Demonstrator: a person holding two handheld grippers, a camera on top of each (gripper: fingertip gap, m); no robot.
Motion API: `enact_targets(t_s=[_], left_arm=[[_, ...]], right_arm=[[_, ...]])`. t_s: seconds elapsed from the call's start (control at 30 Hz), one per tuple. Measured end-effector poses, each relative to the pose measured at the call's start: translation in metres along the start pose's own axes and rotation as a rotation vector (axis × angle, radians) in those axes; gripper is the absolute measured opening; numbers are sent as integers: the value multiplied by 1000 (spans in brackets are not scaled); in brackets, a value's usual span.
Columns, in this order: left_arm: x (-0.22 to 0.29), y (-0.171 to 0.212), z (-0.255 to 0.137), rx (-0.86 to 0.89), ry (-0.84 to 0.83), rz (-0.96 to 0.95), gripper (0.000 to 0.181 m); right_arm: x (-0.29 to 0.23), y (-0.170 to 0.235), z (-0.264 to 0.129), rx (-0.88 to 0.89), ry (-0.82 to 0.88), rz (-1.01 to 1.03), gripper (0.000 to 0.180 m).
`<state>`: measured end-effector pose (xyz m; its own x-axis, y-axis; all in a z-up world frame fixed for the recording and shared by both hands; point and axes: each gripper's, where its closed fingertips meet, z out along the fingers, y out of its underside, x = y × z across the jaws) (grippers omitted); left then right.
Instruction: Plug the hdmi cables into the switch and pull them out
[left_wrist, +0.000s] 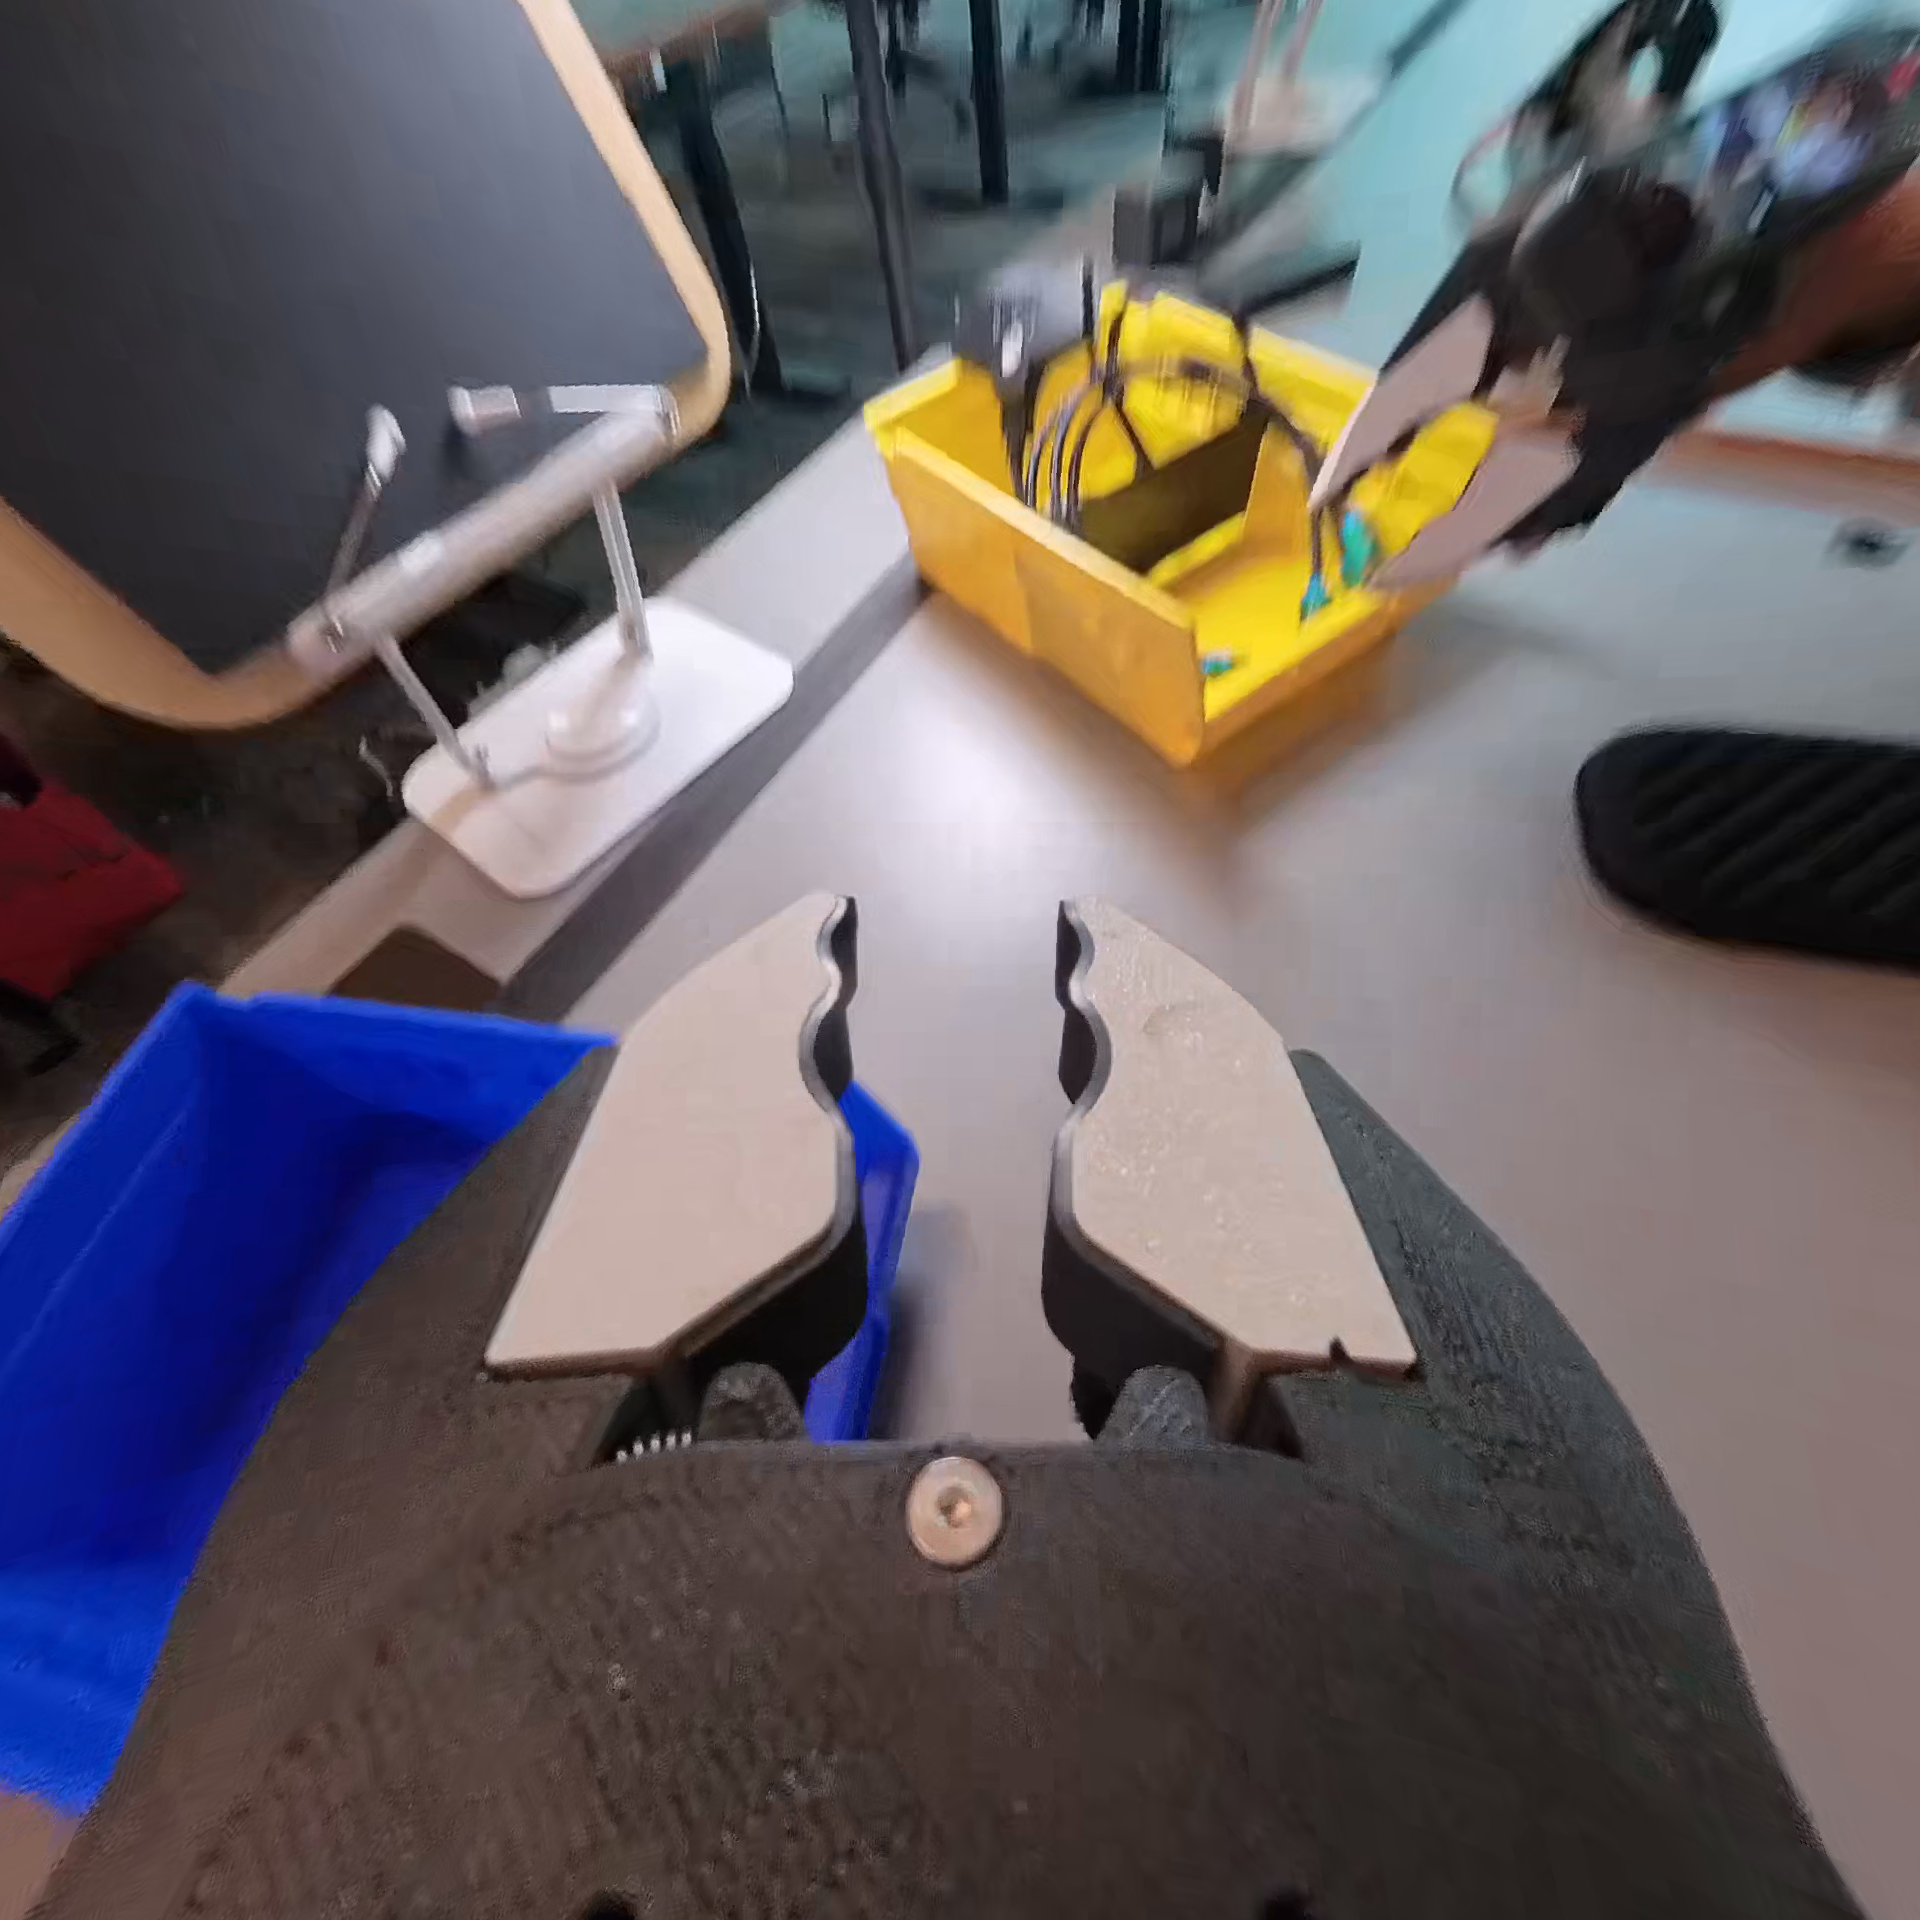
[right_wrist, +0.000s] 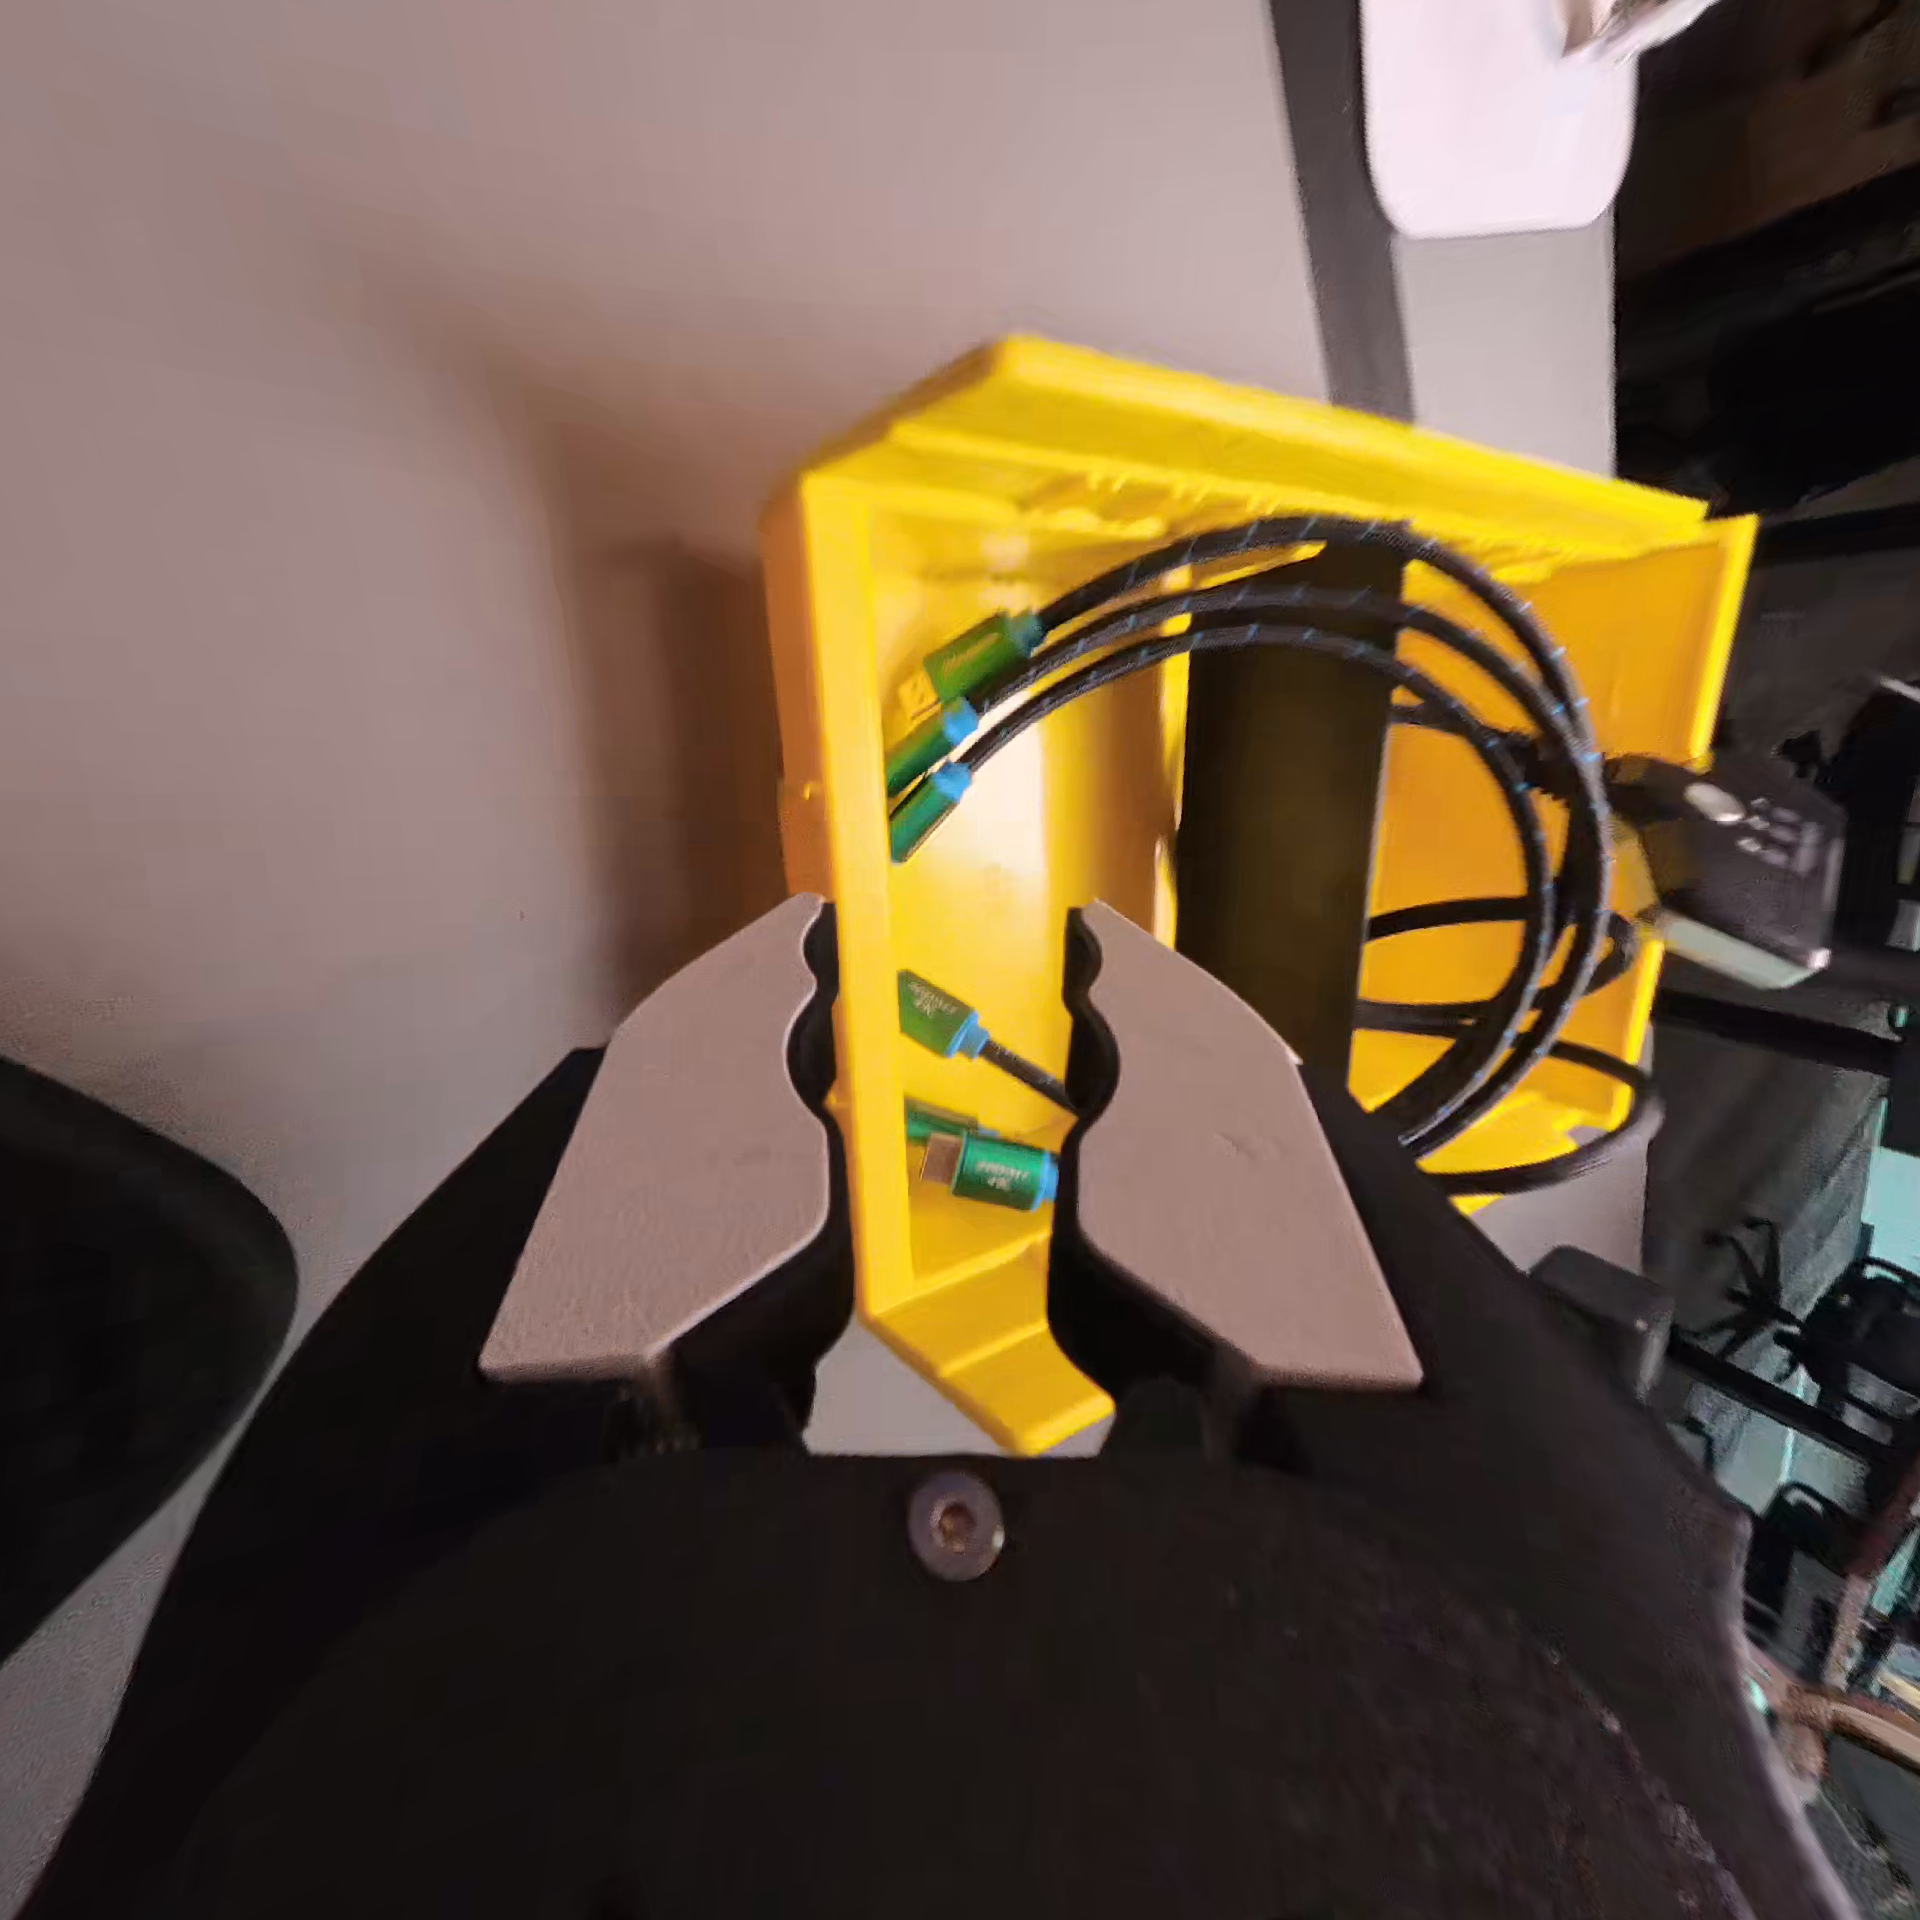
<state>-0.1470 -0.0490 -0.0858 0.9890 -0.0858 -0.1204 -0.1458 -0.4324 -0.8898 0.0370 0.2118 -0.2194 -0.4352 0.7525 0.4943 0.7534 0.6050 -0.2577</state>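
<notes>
Grey table (left_wrist: 1039, 810), yellow bin (right_wrist: 1558, 623) of cables (right_wrist: 1455, 644), blue bin (left_wrist: 208, 1247), gripper (left_wrist: 956, 997) parted

The right claw (right_wrist: 948, 1023) is apart, with nothing between its fingers, and it hangs over the near edge of a yellow bin (right_wrist: 1039, 436) on the grey counter (right_wrist: 364, 468). In the bin lie black braided cables (right_wrist: 1475, 603) with green plugs (right_wrist: 961, 660). Three plugs rest against the left wall, two lie lower between the fingers. A black divider (right_wrist: 1283, 831) stands in the bin.
</notes>
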Motion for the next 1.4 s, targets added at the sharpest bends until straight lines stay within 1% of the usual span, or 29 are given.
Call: enact_targets(t_s=[0.1, 0.17, 0.23, 0.3, 0.33, 0.37, 0.4, 0.43, 0.47, 0.53, 0.6, 0.77, 0.87, 0.93, 1.03, 1.07, 1.13, 1.2, 1.23, 1.27, 1.33, 1.4], left_arm=[[3, 64, 12, -221, -2, 57, 46], [-6, 110, 19, -353, -38, 49, 51], [-12, 147, 23, -468, -35, -2, 57], [-20, 176, 24, -591, -65, 5, 62], [-27, 191, 22, -677, -92, 33, 64], [-33, 204, 21, -752, -111, 51, 65], [-35, 214, 23, -796, -109, 56, 60], [-35, 220, 26, -819, -101, 60, 55], [-40, 223, 29, -831, -134, 92, 49], [-44, 221, 35, -828, -146, 152, 38], [-35, 214, 47, -768, -104, 186, 27], [-10, 198, 71, -729, -64, 246, 27], [19, 185, 89, -688, 23, 345, 27], [45, 176, 100, -645, 110, 444, 27], [77, 165, 113, -558, 217, 555, 28], [79, 162, 116, -543, 210, 562, 31], [70, 156, 120, -520, 128, 524, 38], [65, 143, 118, -431, 45, 445, 41], [63, 131, 115, -355, -18, 403, 42], [70, 120, 111, -271, -30, 354, 42], [104, 102, 104, -144, 67, 194, 42], [143, 92, 106, -78, 191, 35, 43]], right_arm=[[-15, 20, 14, -62, -51, -31, 46], [-22, 21, 24, -65, -83, -41, 49], [-25, 20, 36, -78, -104, -48, 49], [-29, 18, 50, -100, -131, -64, 47], [-32, 18, 57, -116, -144, -74, 41], [-32, 16, 63, -124, -133, -87, 35], [-30, 15, 66, -128, -106, -107, 28], [-30, 13, 67, -135, -94, -123, 29], [-31, 12, 66, -138, -87, -135, 29], [-39, 10, 62, -116, -85, -152, 29], [-51, 7, 56, -81, -94, -174, 29], [-88, -2, 36, -6, -78, -295, 30], [-112, -11, 25, 86, -68, -358, 31], [-125, -12, 15, 112, -68, -346, 31], [-132, -24, -17, 245, -50, -180, 32], [-129, -26, -32, 306, -36, -97, 35], [-114, -20, -63, 417, 33, 97, 36], [-95, 6, -85, 486, 123, 310, 35], [-87, 24, -90, 507, 160, 415, 35], [-82, 43, -93, 520, 184, 516, 35], [-77, 78, -90, 532, 202, 699, 38], [-78, 95, -81, 546, 188, 821, 43]])
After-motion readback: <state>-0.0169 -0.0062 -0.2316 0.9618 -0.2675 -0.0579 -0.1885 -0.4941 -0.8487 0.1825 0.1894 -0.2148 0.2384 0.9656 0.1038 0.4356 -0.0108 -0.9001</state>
